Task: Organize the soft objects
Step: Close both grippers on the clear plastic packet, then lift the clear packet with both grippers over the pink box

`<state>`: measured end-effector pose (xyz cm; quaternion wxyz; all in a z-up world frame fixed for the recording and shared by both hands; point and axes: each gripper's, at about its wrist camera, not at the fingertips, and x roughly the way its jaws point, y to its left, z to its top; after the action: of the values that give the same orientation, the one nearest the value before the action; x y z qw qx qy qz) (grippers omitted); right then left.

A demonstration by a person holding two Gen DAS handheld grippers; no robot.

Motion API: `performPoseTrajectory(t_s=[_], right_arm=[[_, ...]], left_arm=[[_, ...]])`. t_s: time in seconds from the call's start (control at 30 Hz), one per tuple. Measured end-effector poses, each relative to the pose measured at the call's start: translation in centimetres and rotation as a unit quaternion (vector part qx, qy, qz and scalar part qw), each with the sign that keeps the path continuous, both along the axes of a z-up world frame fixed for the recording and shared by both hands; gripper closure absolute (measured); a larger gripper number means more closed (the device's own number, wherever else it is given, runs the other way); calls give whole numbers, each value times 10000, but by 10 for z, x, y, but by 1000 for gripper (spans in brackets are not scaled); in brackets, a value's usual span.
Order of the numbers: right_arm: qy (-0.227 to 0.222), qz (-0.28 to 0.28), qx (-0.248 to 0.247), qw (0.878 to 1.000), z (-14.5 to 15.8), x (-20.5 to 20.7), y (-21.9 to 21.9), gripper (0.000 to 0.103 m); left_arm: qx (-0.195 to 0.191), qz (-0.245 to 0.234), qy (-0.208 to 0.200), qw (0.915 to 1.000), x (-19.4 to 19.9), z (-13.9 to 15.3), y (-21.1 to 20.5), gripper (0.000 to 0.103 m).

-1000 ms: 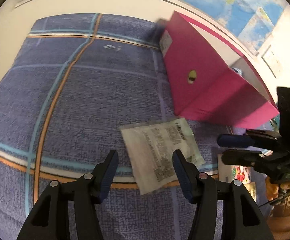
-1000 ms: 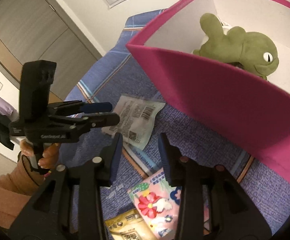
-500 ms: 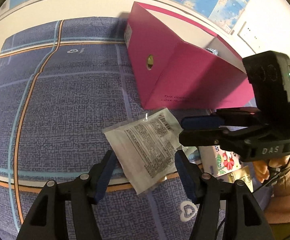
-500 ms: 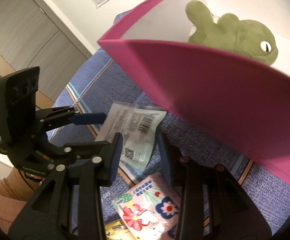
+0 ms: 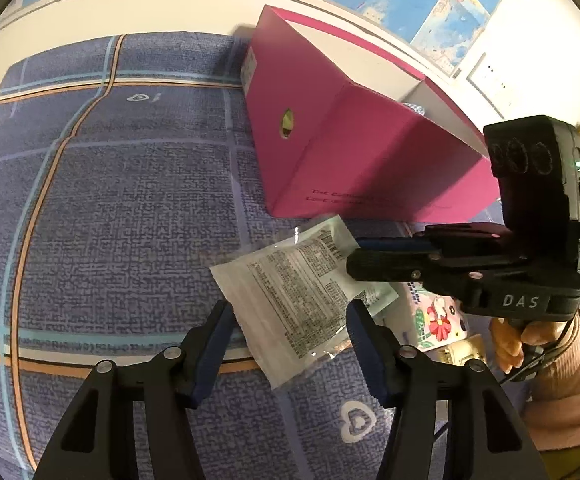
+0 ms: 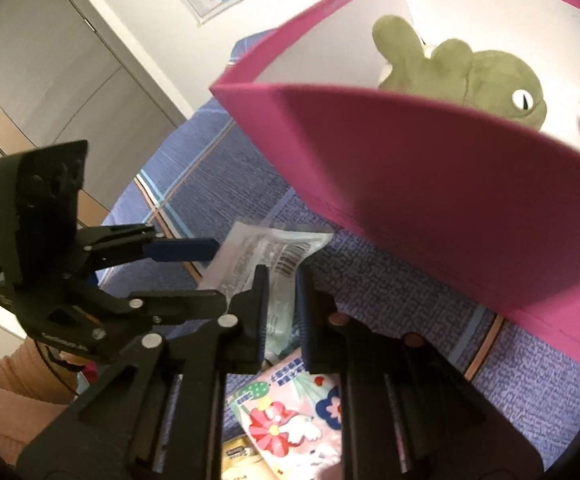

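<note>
As right gripper (image 6: 281,296) closes, packet (image 5: 298,300) between.

The packet (image 5: 302,292) is glossy, crinkled clear plastic film with printed text. The box (image 5: 370,152) is smooth, matt pink card with a white inner face; the frog toy (image 6: 462,76) is soft green plush. The mat (image 5: 121,208) is rough woven cloth.

From my seat I count two grippers: the left gripper (image 5: 290,332) and the right gripper (image 6: 281,300). I see one clear printed packet (image 5: 294,296), one pink box (image 5: 370,156), one green plush toy (image 6: 470,76), one flowered pink packet (image 6: 290,420), one yellow packet (image 6: 237,452), and one blue patterned rug (image 5: 129,208).
</note>
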<state>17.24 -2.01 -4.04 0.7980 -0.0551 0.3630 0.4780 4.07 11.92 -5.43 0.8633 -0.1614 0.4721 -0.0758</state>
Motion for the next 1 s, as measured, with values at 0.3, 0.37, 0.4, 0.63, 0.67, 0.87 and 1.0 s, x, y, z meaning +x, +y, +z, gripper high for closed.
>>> performPoseTrajectory(t_s=[0.3,0.37,0.4,0.63,0.67,0.87,1.0], right_arm=[[340,26,-18,9994,-9,2,-4,81],[252,8,55,9997,-5,-1,-2,83],[212,-7,72,9997,-3,-2,-1,83],[229,-45,594,9980,11,-3,-26,89],[260,-48,669,9974,13,-3,-32,90],[367,-97,1103,9932,24,-5,-61,92],[328,-172,1278,9911,31,-9,-72,92]], left_arm=[[-46,-60,-32,10000,3,-2,-7,44],[-31,-64,-24,10000,5,-1,-8,44],[-64,-62,-22,10000,5,-1,-8,44],[-200,-7,-36,9998,6,0,-5,44],[-229,3,-25,9997,4,0,-3,44],[-627,-398,-117,9972,0,6,-10,39],[-735,-691,-32,9949,2,4,-21,38]])
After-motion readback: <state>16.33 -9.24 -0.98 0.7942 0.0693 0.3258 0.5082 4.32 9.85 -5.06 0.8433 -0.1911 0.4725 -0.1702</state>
